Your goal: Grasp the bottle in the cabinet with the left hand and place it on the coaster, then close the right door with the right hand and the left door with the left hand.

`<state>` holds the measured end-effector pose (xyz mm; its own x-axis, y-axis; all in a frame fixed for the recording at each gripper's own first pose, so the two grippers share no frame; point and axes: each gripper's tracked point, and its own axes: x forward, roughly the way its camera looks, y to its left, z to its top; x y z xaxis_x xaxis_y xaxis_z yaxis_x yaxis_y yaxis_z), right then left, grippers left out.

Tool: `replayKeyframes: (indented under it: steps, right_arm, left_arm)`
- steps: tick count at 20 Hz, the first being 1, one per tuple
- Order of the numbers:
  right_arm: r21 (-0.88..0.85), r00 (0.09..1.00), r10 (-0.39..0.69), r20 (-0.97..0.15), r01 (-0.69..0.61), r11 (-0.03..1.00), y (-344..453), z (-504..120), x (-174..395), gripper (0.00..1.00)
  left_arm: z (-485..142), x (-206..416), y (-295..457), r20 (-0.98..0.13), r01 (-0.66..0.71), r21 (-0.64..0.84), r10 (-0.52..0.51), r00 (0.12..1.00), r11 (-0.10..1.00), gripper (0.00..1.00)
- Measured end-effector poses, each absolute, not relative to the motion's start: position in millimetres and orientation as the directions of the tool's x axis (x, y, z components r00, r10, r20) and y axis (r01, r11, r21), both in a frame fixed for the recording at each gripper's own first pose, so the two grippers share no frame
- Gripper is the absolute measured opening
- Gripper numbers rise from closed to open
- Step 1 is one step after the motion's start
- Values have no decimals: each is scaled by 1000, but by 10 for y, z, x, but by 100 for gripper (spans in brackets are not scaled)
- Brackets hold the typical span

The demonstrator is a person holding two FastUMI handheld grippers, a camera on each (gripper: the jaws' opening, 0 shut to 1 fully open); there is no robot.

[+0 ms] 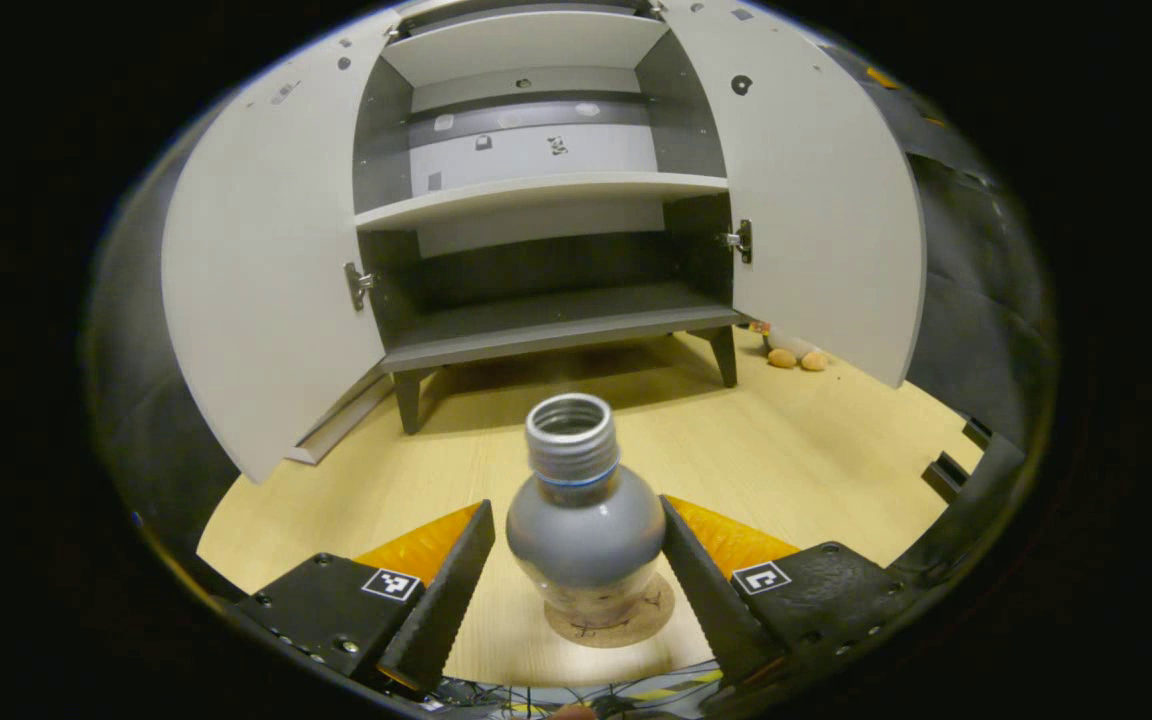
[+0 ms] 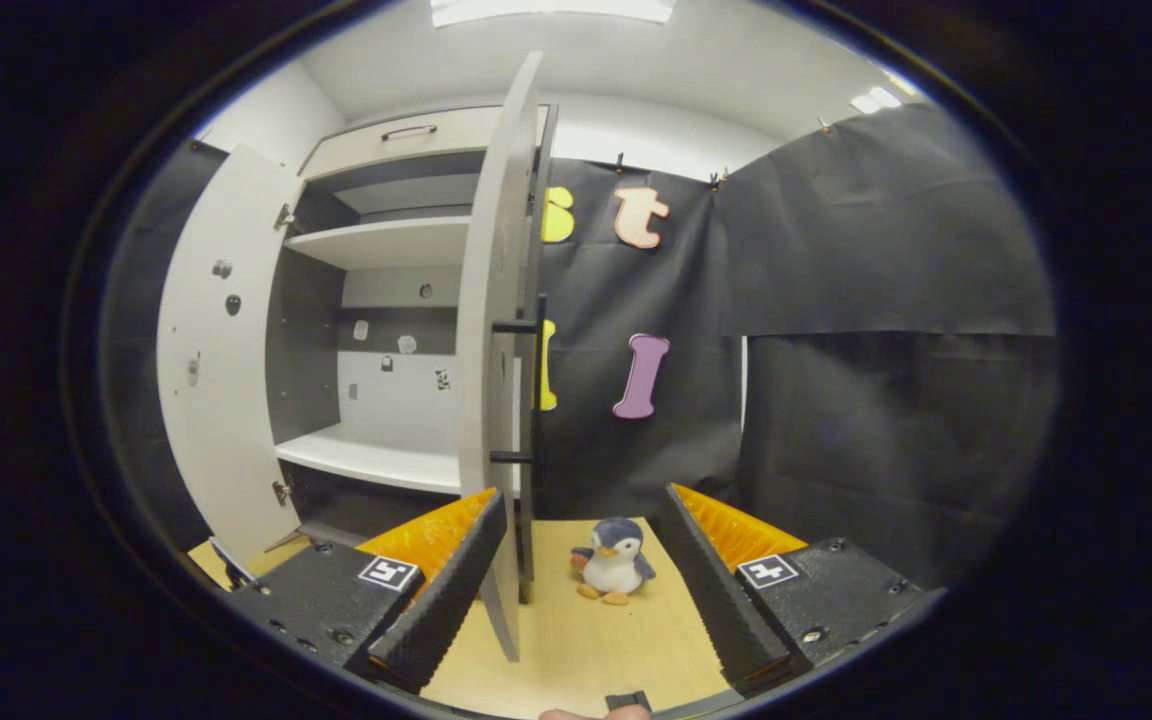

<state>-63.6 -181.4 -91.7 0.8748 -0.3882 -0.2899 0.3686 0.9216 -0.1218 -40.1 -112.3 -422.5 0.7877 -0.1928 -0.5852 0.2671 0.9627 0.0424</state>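
Note:
A grey bottle (image 1: 586,520) with an uncapped threaded neck stands upright on a round cork coaster (image 1: 626,622) on the wooden floor. My left gripper (image 1: 576,508) is open around it, a finger on each side; the right finger looks close to the bottle's shoulder. Beyond stands the cabinet (image 1: 536,185) with its left door (image 1: 266,270) and right door (image 1: 816,200) swung wide, shelves bare. In the right gripper view, my right gripper (image 2: 584,498) is open, and the right door (image 2: 496,350) appears edge-on just inside its left finger. The left door (image 2: 216,380) shows farther left.
A small penguin plush (image 2: 614,570) sits on the floor behind the right door, near the black cloth wall (image 2: 836,400); it also peeks out past the door (image 1: 796,355). The cabinet stands on short dark legs (image 1: 726,355). Cables lie at the floor's near edge (image 1: 576,695).

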Motion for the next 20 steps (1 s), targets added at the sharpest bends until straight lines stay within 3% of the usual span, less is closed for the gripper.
replayKeyframes:
  steps: [12, 20]
  right_arm:
    - [-48, 887, -429, -173, 427, 903, -2385, -606, -79, 100]
    - [-23, 893, -376, -249, 383, 924, -2284, -703, 96, 94]
  left_arm:
    - [-3390, -343, -1071, -517, 216, 41, -164, 840, 976, 98]
    - [-2799, -244, -634, -457, 81, -27, -85, 885, 996, 98]
